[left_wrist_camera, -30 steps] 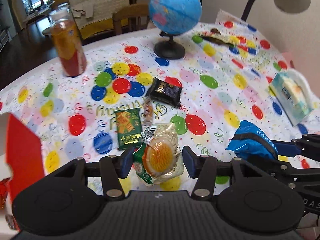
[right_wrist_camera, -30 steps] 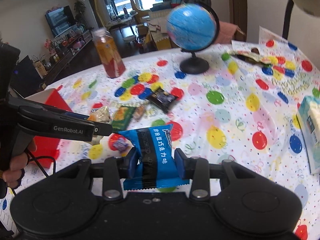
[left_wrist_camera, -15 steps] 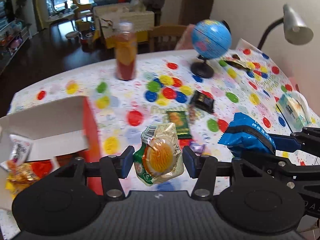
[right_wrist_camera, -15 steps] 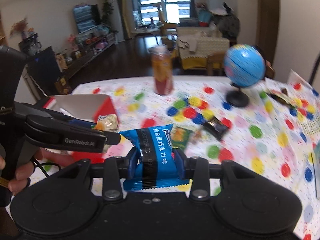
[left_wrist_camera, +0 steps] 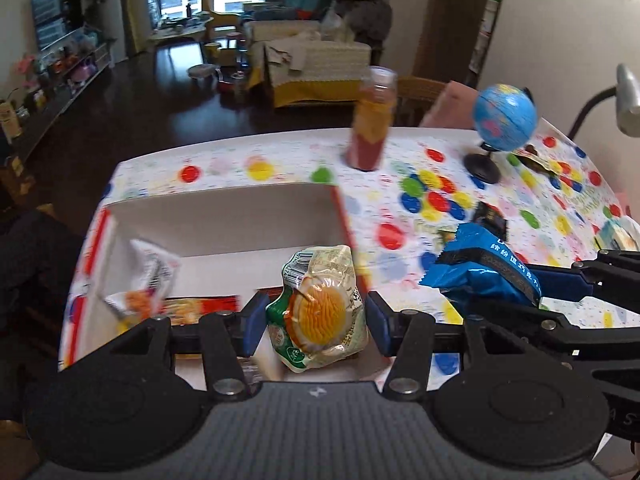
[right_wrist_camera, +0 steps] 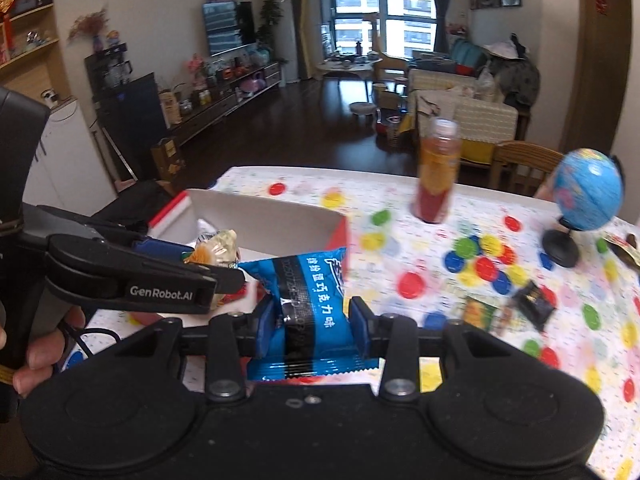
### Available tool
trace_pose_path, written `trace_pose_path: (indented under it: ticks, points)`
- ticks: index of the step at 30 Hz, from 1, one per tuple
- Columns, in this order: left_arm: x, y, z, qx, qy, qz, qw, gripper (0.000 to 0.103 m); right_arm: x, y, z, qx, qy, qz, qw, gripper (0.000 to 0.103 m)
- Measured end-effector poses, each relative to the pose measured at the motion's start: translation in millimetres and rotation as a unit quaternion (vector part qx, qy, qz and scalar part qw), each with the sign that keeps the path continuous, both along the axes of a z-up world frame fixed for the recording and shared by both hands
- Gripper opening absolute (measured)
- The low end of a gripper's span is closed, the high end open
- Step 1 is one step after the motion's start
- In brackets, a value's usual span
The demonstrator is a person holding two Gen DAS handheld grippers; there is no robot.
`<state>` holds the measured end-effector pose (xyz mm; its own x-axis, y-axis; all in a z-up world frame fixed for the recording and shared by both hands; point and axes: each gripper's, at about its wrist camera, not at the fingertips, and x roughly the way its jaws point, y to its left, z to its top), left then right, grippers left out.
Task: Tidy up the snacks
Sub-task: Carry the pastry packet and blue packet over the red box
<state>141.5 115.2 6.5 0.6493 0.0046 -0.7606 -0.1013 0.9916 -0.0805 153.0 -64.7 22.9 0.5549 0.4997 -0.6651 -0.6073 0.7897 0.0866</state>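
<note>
**Two snacks carried over the open box**

The left tongs [left_wrist_camera: 316, 322] were clenched on a clear-wrapped snack [left_wrist_camera: 320, 312] with a round orange cake inside, both blue pads pressed against the wrapper's sides. The snack hung over the near right corner of the box [left_wrist_camera: 224, 216], a white-lined carton with red outer walls that stood open on the table [left_wrist_camera: 400, 148].

The right tongs [right_wrist_camera: 312, 326] were clenched on a blue packet [right_wrist_camera: 310, 300] with a black band and white lettering, gripped across its middle. Seen from the right wrist, this packet sat just off the box's right wall, beside the left tongs and their snack. A hand [right_wrist_camera: 34, 354] at the left edge of that view held the left tool's handle.

Inside the box, toward its left end, lay a white wrapper [left_wrist_camera: 150, 268] and an orange one below it, both blurred.

To the right of the box, on the balloon-patterned cloth, a small green packet [right_wrist_camera: 478, 312] and a black packet [right_wrist_camera: 534, 304] lay near each other, well apart from the box. A pale pack [left_wrist_camera: 616, 234] lay at the table's far right.

Beyond the box's far right corner stood a tall bottle [left_wrist_camera: 370, 120] of reddish-orange drink, upright. Further right of the box stood a blue globe [left_wrist_camera: 504, 118] on a black stand, with a lamp [left_wrist_camera: 626, 98] past it at the table's edge.
</note>
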Motion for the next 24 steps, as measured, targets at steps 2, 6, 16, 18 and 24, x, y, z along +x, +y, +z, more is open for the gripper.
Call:
trace_pose_path:
  ticks: [2, 6, 16, 18, 24]
  points:
    - [-6.1, 17.5, -0.4, 0.001, -0.001, 0.01, 0.9999, 0.052, -4.0, 18.1, -0.2, -0.003, -0.001, 0.009, 1.0, 0.038]
    - [-14.3, 52.4, -3.5, 0.005, 0.001, 0.031, 0.9995, 0.052, -4.4, 52.6, -4.0, -0.008, 0.0, 0.021, 1.0, 0.038]
    - [-6.7, 123.7, -28.9, 0.003, 0.034, 0.073, 0.9968, 0.052, 22.3, 113.1, -34.3, -0.05, 0.016, 0.015, 0.998, 0.038]
    - [-2.1, 130.5, -36.9, 0.004, 0.043, 0.074, 0.9963, 0.052, 30.1, 119.3, -43.2, -0.058, 0.021, 0.011, 0.998, 0.038]
    - [13.7, 139.1, -61.4, 0.002, 0.068, 0.076, 0.9948, 0.052, 46.3, 133.2, -69.2, -0.082, 0.039, 0.012, 0.996, 0.038]
